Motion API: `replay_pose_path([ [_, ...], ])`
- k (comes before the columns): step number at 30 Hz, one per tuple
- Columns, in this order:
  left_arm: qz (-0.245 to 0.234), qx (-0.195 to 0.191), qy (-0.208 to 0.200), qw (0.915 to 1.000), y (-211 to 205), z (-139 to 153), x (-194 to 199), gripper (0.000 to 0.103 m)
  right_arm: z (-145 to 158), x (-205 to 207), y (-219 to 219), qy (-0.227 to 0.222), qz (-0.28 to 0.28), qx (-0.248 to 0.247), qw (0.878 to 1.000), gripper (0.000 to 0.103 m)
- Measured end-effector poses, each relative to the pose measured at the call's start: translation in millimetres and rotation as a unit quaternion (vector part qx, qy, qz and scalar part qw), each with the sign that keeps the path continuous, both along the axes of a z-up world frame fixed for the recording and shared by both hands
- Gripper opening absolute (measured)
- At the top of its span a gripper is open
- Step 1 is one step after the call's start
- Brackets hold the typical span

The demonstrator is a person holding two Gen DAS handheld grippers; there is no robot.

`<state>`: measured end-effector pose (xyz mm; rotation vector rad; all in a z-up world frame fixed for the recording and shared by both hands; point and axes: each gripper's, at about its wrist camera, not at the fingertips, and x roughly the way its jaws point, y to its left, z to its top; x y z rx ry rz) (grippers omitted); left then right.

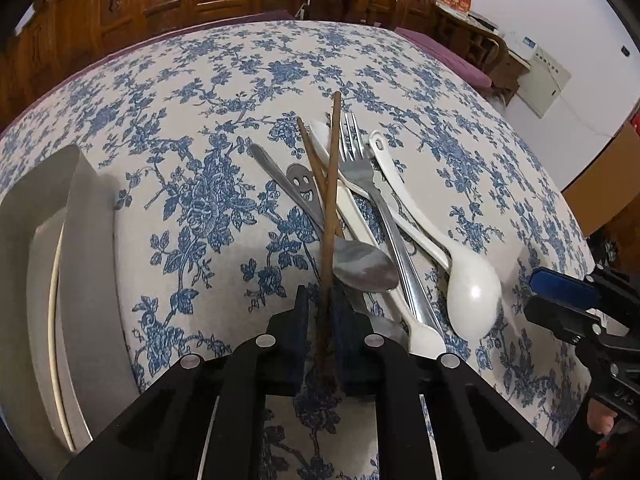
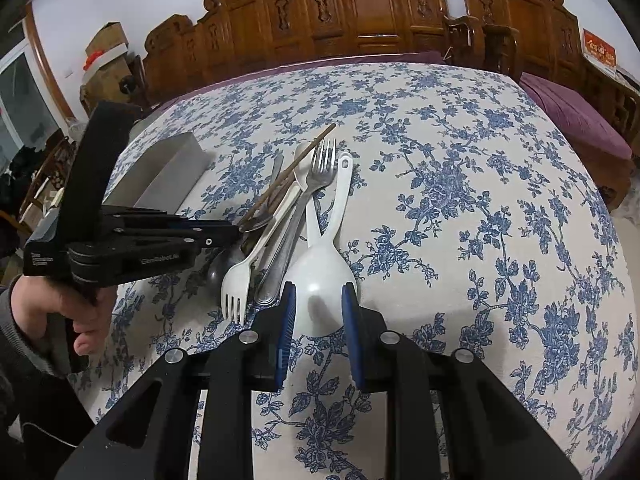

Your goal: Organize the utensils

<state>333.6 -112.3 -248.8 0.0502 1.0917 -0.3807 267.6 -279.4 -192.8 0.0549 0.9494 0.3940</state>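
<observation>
A heap of utensils lies on the flowered tablecloth. My left gripper (image 1: 324,306) is shut on the near end of a brown chopstick (image 1: 331,184), which slants across the pile; the right wrist view shows the same gripper (image 2: 236,236) at that chopstick (image 2: 292,166). A second chopstick (image 1: 310,152) crosses it. My right gripper (image 2: 319,306) stands part way open over the bowl of a white spoon (image 2: 320,292), with its pads not pressing on it. Its tips (image 1: 530,300) sit just right of that spoon (image 1: 474,296). A metal fork (image 1: 354,148), a metal spoon (image 1: 364,268) and a white fork (image 2: 236,292) lie between.
A grey open tray (image 1: 88,248) stands at the left of the pile, its corner (image 2: 168,172) behind my left gripper. A person's hand (image 2: 52,304) holds that gripper. Carved wooden chairs (image 2: 360,4) and a purple cushioned bench (image 2: 580,120) line the table's far side.
</observation>
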Motion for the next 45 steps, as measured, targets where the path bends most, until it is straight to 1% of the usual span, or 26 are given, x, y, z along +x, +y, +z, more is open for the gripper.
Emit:
replay_pose_path([
  [2,0.002,-0.001,-0.001,1.0,-1,0,3,0.01,0,0,0,-0.001,0.0,-0.001,1.0,0.026],
  [4,0.003,-0.005,-0.001,1.0,0,0,3,0.005,1,-1,1,-0.003,0.002,-0.003,1.0,0.026],
  [7,0.011,-0.005,-0.012,0.9999,4,5,-3,0.005,5,-2,5,-0.009,0.007,-0.007,1.0,0.026],
  [12,0.014,-0.011,-0.039,0.9991,14,28,-24,0.005,15,-6,13,-0.023,0.014,-0.015,1.0,0.026],
  [17,0.009,-0.026,-0.065,0.9975,30,52,-52,0.005,22,-6,22,-0.026,0.011,-0.012,1.0,0.026],
  [22,0.0,-0.032,-0.084,0.9959,45,70,-78,0.005,23,6,46,-0.029,0.013,-0.018,0.999,0.026],
  [28,-0.005,-0.032,-0.108,0.9936,62,83,-94,0.005,13,29,75,-0.027,0.029,-0.029,0.999,0.026],
  [30,-0.002,-0.037,-0.109,0.9933,69,84,-94,0.005,7,37,86,-0.023,0.04,-0.04,0.998,0.032],
  [31,0.001,-0.041,-0.108,0.9933,72,83,-93,0.005,4,40,92,-0.023,0.047,-0.046,0.998,0.036],
  [32,0.003,-0.045,-0.105,0.9935,74,82,-92,0.005,2,42,96,-0.024,0.052,-0.056,0.997,0.037],
  [40,0.005,-0.053,-0.098,0.9937,84,78,-88,0.005,-16,60,118,-0.013,0.087,-0.125,0.988,0.037],
  [45,0.005,-0.059,-0.097,0.9936,87,78,-88,0.005,-27,63,131,-0.007,0.113,-0.172,0.979,0.037],
])
